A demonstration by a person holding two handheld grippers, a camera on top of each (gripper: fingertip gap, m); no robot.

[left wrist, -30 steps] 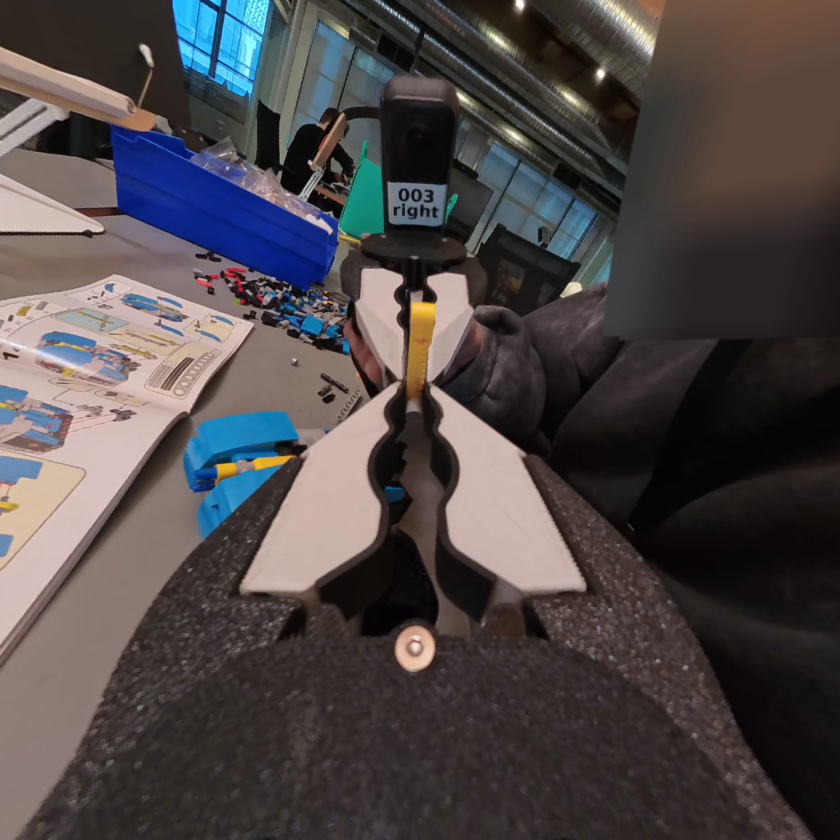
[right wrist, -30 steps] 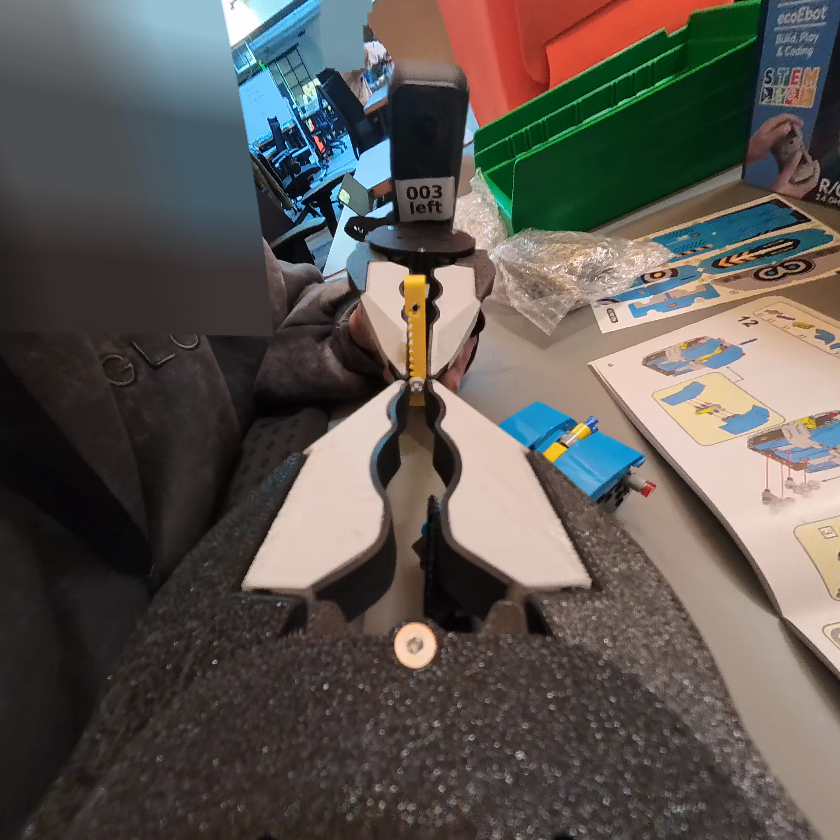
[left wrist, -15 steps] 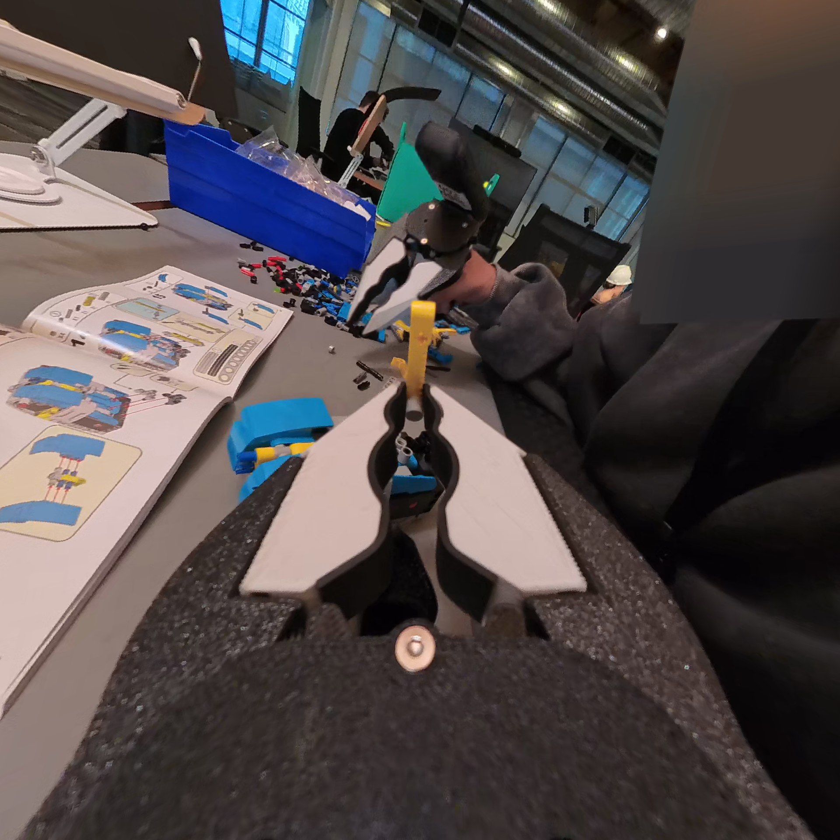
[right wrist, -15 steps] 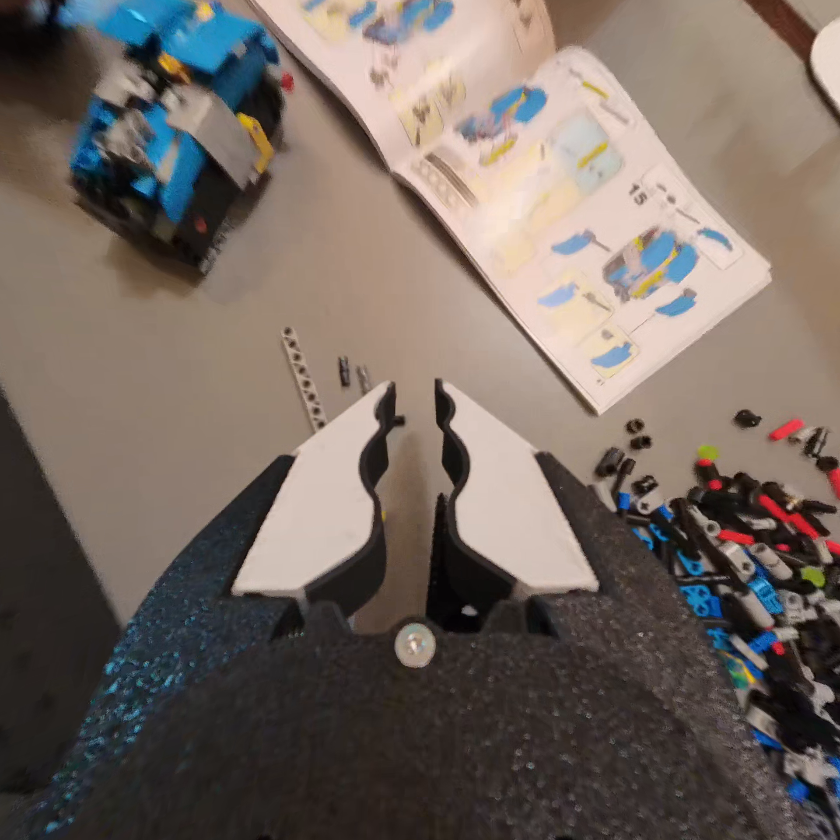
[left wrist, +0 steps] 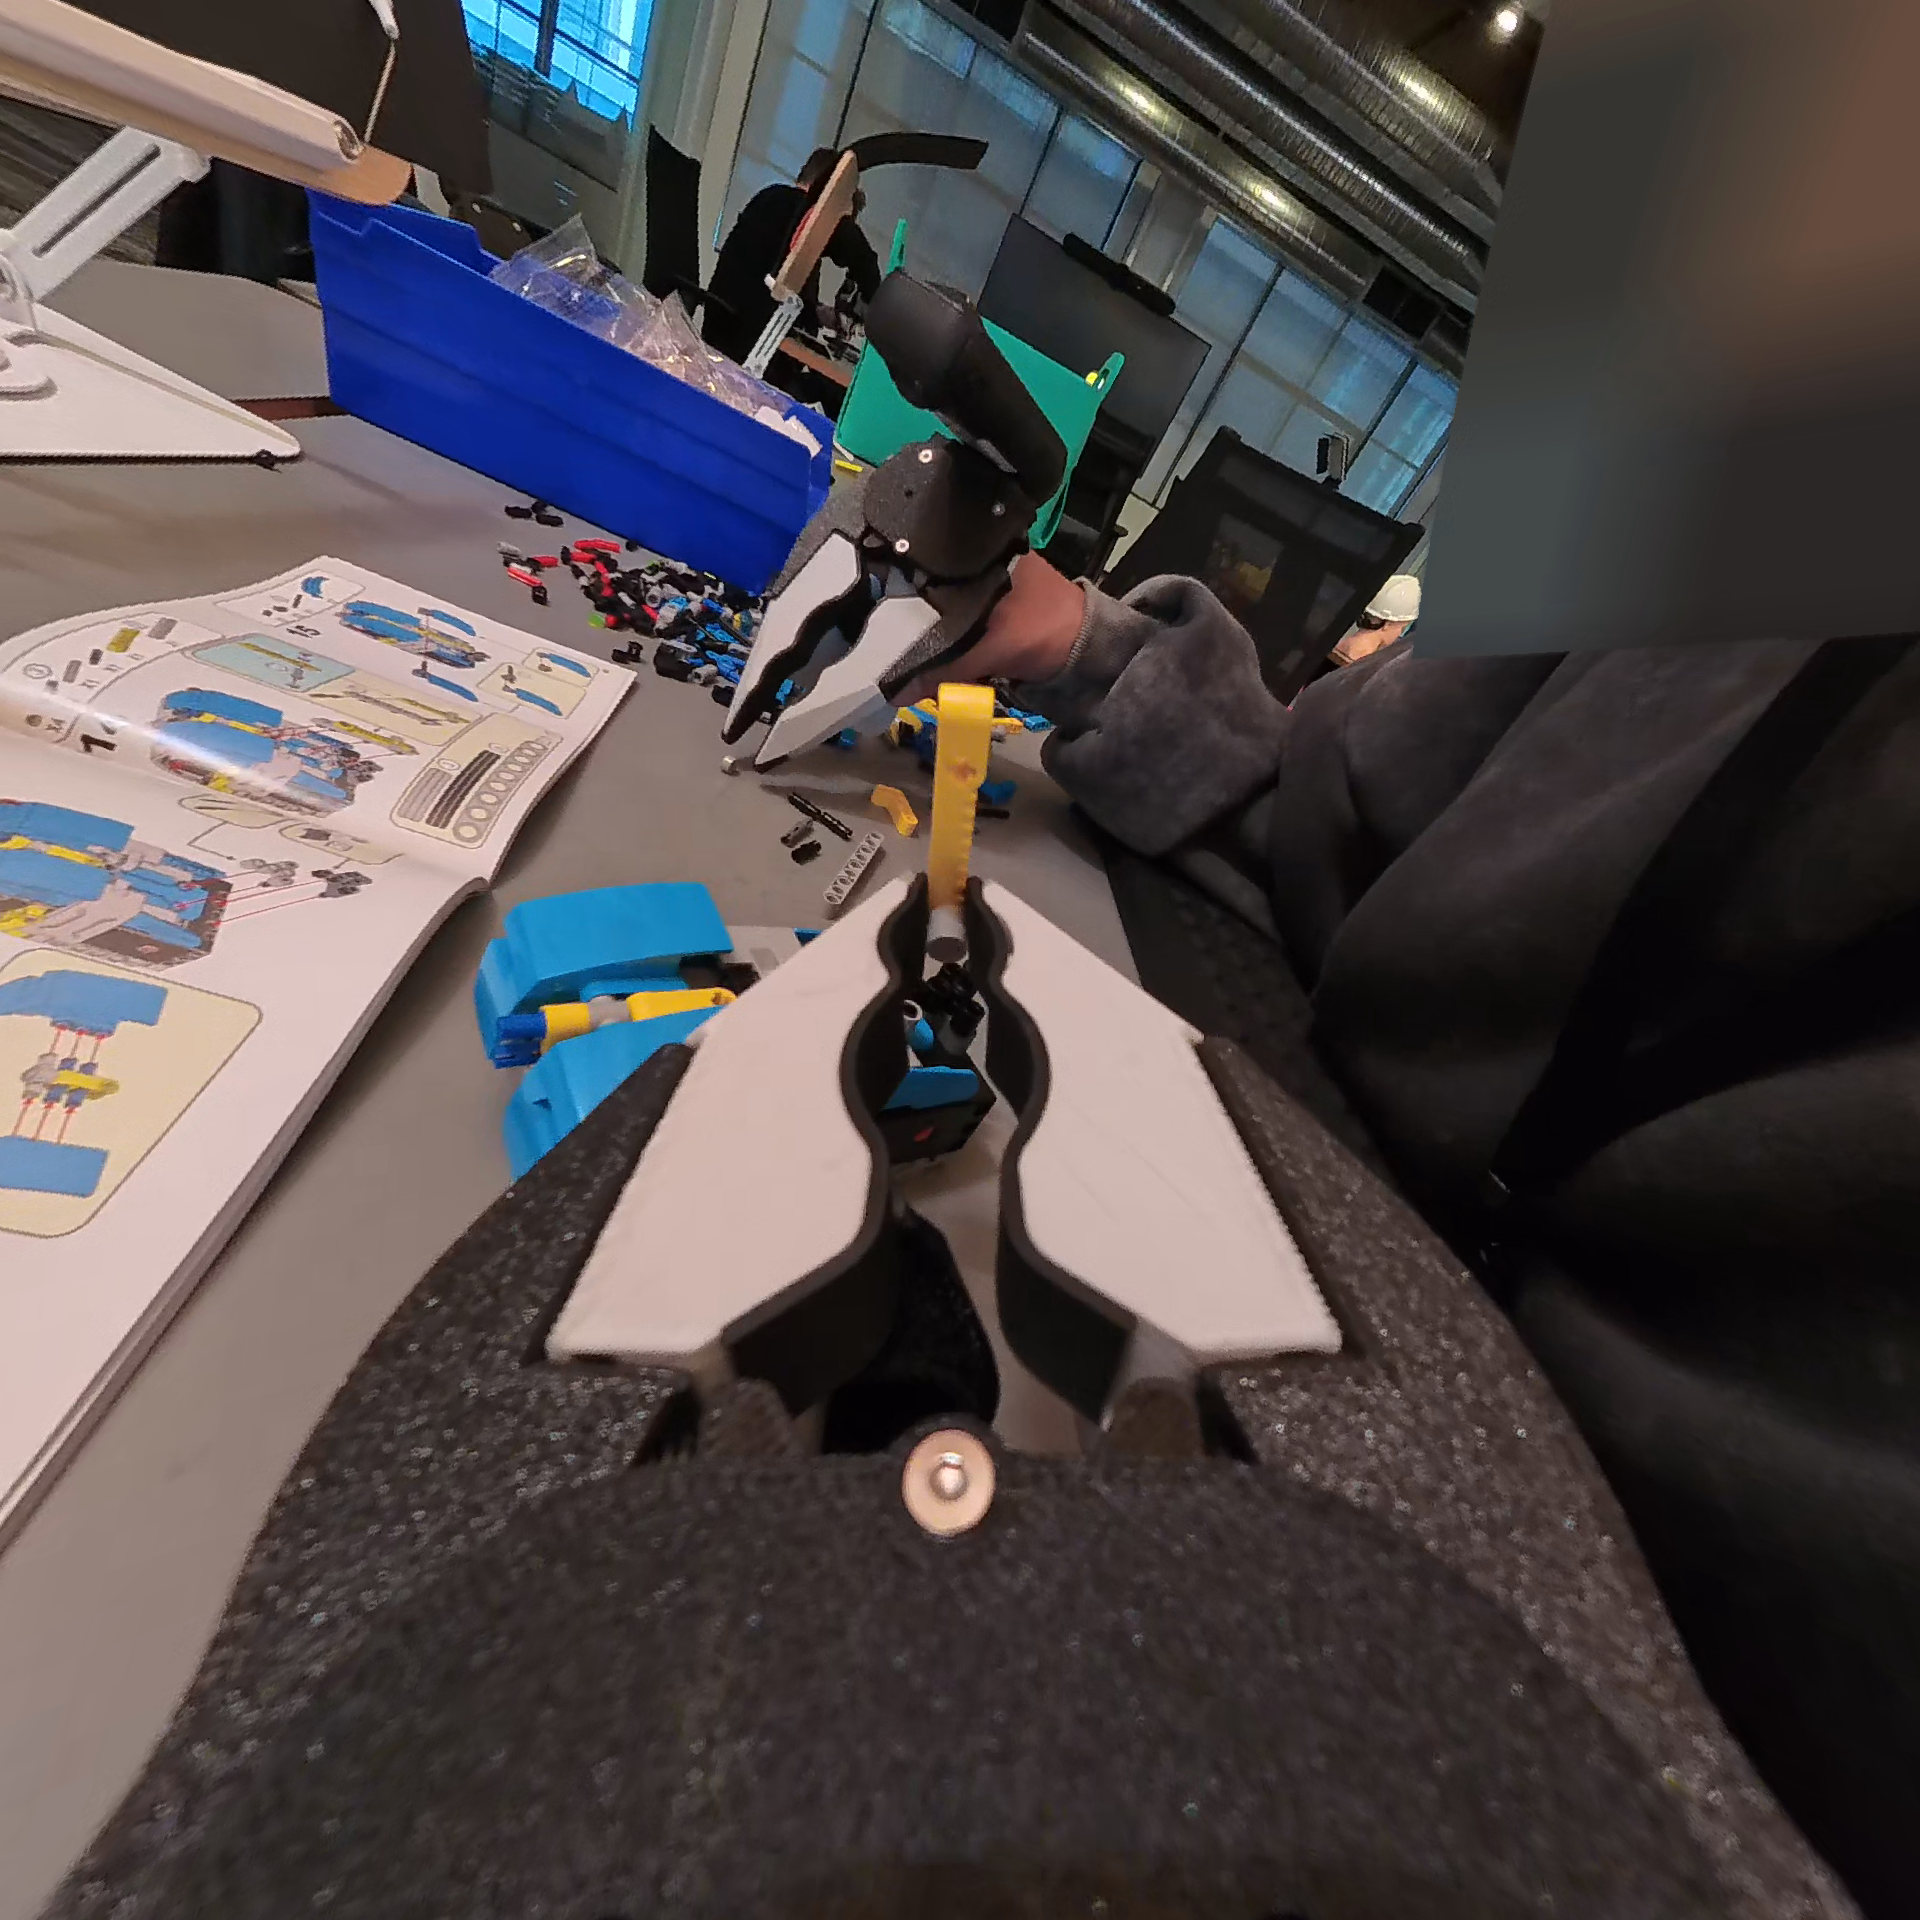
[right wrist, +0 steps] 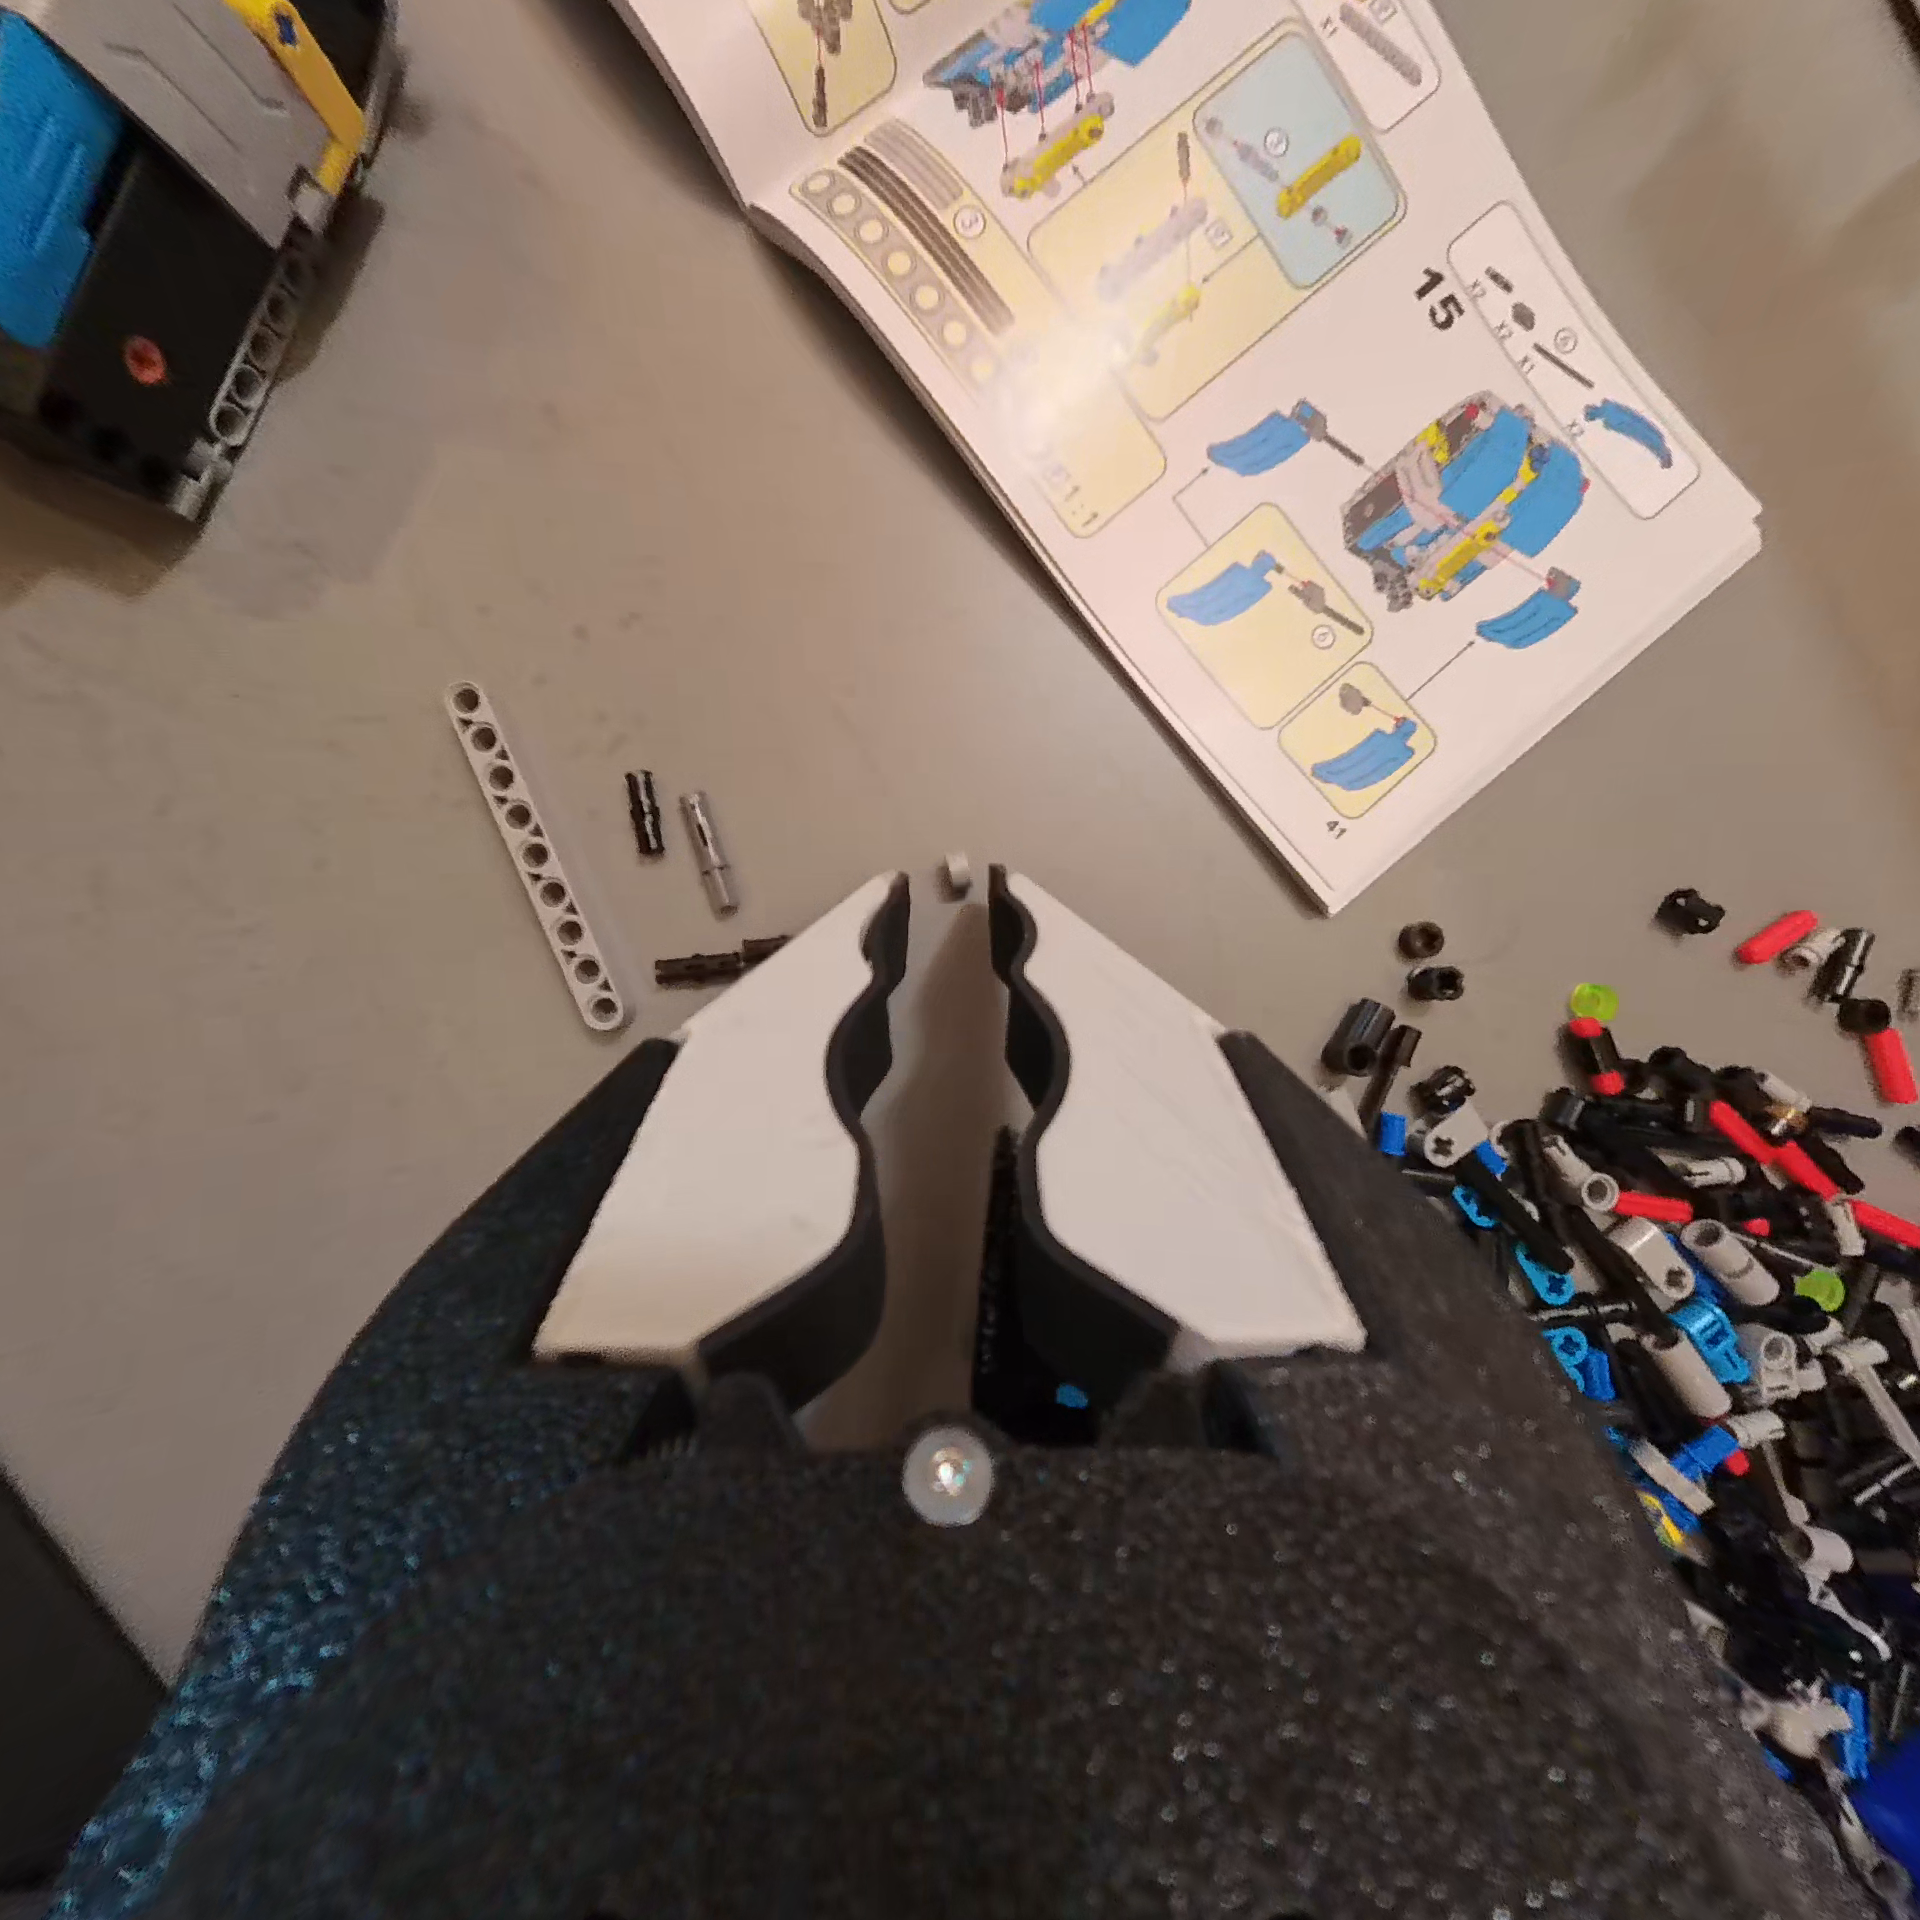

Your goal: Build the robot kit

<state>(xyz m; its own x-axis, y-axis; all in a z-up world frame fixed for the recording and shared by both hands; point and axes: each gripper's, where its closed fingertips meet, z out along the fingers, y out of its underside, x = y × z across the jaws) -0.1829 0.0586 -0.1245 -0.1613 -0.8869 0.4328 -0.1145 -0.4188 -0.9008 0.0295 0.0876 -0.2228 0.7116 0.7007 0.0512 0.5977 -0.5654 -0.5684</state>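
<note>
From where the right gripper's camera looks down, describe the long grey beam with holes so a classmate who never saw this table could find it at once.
Start at the open instruction booklet on the grey table, then look left of the right gripper. The long grey beam lies flat there, beside a black pin and a grey pin. It alone is a long strip pierced by a row of round holes.

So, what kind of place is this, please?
Probably a shared workshop or open office with a toy-building station. A grey table carries an open instruction booklet, a pile of small plastic building parts and a blue parts bin; behind are large windows and monitors.
</note>
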